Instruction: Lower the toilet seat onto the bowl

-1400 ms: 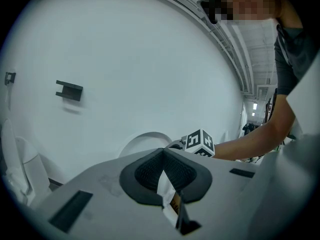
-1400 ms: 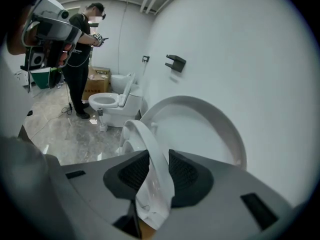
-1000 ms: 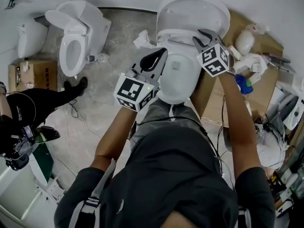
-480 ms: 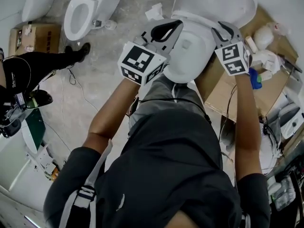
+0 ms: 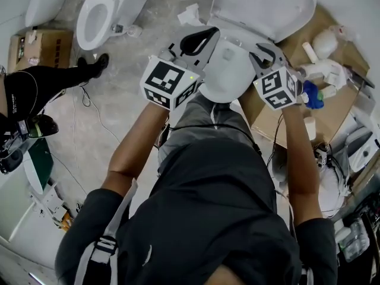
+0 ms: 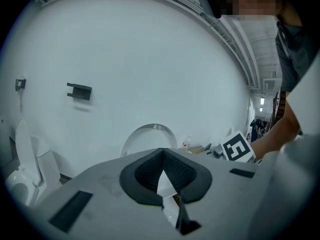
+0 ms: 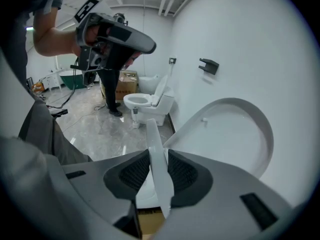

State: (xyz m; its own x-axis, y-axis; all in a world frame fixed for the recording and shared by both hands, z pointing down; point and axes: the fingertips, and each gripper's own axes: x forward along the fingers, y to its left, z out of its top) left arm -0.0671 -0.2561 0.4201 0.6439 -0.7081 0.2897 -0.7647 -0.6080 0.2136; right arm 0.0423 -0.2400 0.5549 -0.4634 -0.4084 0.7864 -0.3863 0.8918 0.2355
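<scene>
Between the jaws of our right gripper (image 5: 261,47) stands the thin white plastic toilet seat (image 7: 154,144), seen edge-on. Both dark ribbed pads press its faces, and the jaws have just been closing a little further on it. The seat sits tilted, clear of the big white oval lid (image 7: 235,134), which stays raised behind it on the wall side. Its long axis runs straight away from this gripper along the line the jaws point. The rounded white ceramic bowl (image 5: 219,94) lies below and back toward our body, so we judge the coming move to be a downward swing about the far hinge, pulled toward us. Our left gripper (image 6: 161,151) hangs just beside the bowl's left flank with its tips pressed together on nothing. The right hand is therefore the nearer one and already has the seat.
</scene>
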